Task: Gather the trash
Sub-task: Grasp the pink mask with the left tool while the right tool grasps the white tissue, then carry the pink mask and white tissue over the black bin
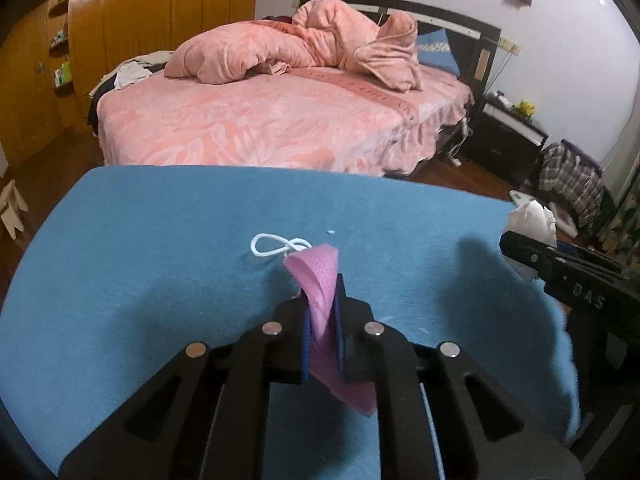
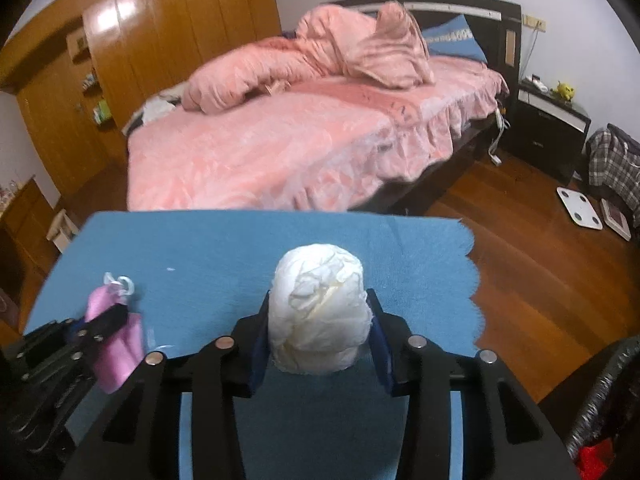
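you are in a bedroom, with a pink bed (image 1: 280,120) beyond a blue-covered surface (image 1: 160,240) and a wooden floor (image 2: 520,240) to the side.

in the left wrist view, your left gripper (image 1: 322,320) has its jaws pressed together on a pink face mask (image 1: 320,280); the mask stands up between the blue pads and its white ear loop (image 1: 276,246) trails forward over the surface. your right gripper (image 1: 560,272) shows at the right edge with something white on it.

in the right wrist view, the right gripper (image 2: 320,328) pinches a crumpled white paper ball (image 2: 320,312), which fills the gap between the jaws and sticks out ahead of them, apparently just above the cloth. the left gripper (image 2: 100,328) holds the mask at the left.

both pieces look picked up, and nothing else lies on the cloth but a tiny white speck (image 1: 330,232). what is left is carrying them to a bin; none is clearly in view, though a dark bag (image 2: 600,400) at the lower right may be it.
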Tool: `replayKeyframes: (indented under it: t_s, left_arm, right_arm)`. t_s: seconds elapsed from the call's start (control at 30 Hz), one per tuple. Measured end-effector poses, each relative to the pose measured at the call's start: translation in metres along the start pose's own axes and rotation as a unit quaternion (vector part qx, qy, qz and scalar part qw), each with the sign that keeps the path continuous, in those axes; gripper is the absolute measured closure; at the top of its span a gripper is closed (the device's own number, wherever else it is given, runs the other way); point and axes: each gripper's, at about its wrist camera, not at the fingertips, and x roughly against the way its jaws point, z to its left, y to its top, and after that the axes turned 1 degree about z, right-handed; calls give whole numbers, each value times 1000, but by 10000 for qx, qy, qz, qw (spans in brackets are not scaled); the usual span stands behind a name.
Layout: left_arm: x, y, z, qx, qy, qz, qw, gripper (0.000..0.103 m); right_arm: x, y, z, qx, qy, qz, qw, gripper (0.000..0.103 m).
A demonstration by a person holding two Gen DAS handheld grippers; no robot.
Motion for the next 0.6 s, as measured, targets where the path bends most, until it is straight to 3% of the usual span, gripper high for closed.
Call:
replayKeyframes:
  t_s: [0.2,0.6]
  left_arm:
    - [42,-5,-15,-34,-216,-349,9992,94]
    - [137,-36,-53,-442,-463,-956,9934,94]
  right_arm:
    - [49,-13,4,74,119,-351,9993,60]
    - [138,-58,1,-123,435,-613,9971,60]
